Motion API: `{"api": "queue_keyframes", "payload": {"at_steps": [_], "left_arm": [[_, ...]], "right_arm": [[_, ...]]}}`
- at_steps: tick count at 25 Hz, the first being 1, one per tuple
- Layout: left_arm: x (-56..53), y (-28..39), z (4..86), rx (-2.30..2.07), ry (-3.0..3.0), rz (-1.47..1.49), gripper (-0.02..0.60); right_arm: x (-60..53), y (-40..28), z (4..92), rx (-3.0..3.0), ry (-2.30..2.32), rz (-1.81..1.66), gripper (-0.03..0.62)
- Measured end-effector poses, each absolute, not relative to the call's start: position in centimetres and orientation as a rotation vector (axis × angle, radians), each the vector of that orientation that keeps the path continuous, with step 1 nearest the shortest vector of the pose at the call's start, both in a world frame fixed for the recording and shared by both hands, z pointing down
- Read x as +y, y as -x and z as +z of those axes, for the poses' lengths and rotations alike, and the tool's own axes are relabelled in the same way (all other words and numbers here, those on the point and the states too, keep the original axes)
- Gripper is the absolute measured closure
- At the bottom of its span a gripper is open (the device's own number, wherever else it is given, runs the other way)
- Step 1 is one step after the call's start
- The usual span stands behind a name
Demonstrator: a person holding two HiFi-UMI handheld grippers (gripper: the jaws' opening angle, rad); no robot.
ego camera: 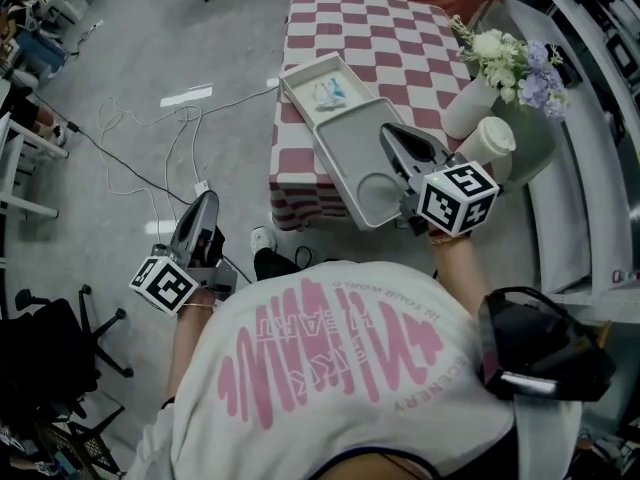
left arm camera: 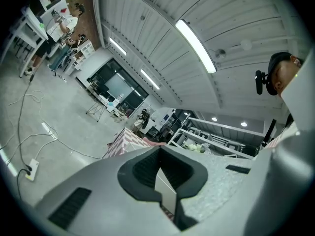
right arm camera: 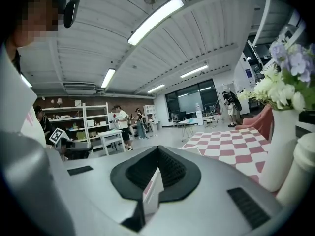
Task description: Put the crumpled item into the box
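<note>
Lying in box (ego camera: pixel 296 90), crumpled item (ego camera: pixel 330 92) beyond right claw (ego camera: pixel 388 132), left claw (ego camera: pixel 206 200) far, both closed, empty

Counts at the checked table

One table (ego camera: pixel 400 38), one box (ego camera: pixel 288 76), one crumpled item (ego camera: pixel 330 91), one tray (ego camera: pixel 345 146), one vase (ego camera: pixel 466 110), one cup (ego camera: pixel 485 140); two grippers, left gripper (ego camera: pixel 203 203) and right gripper (ego camera: pixel 392 133).

A large open lab or workshop hall: bare concrete floor (ego camera: pixel 130 58) with trailing cables (ego camera: pixel 150 138) beside the checked worktop (ego camera: pixel 380 38), ceiling strip lights (right arm camera: pixel 155 18) and shelving (right arm camera: pixel 96 113) beyond it.
</note>
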State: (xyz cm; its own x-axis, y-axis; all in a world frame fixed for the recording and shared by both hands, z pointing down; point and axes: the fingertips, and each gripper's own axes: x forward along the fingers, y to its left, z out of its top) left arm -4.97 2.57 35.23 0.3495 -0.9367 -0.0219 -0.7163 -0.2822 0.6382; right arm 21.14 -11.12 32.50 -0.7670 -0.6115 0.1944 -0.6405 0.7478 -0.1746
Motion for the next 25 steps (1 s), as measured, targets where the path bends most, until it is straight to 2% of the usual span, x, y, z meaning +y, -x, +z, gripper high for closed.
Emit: {"api": "queue_keyframes", "payload": {"at_steps": [25], "left_arm": [[6.6,-1.6,36.2,-1.427,-2.067,-0.460,0.574]], "right_arm": [[-7.6,-29.8,36.2,-2.751,-1.081,0.455,0.589]]}}
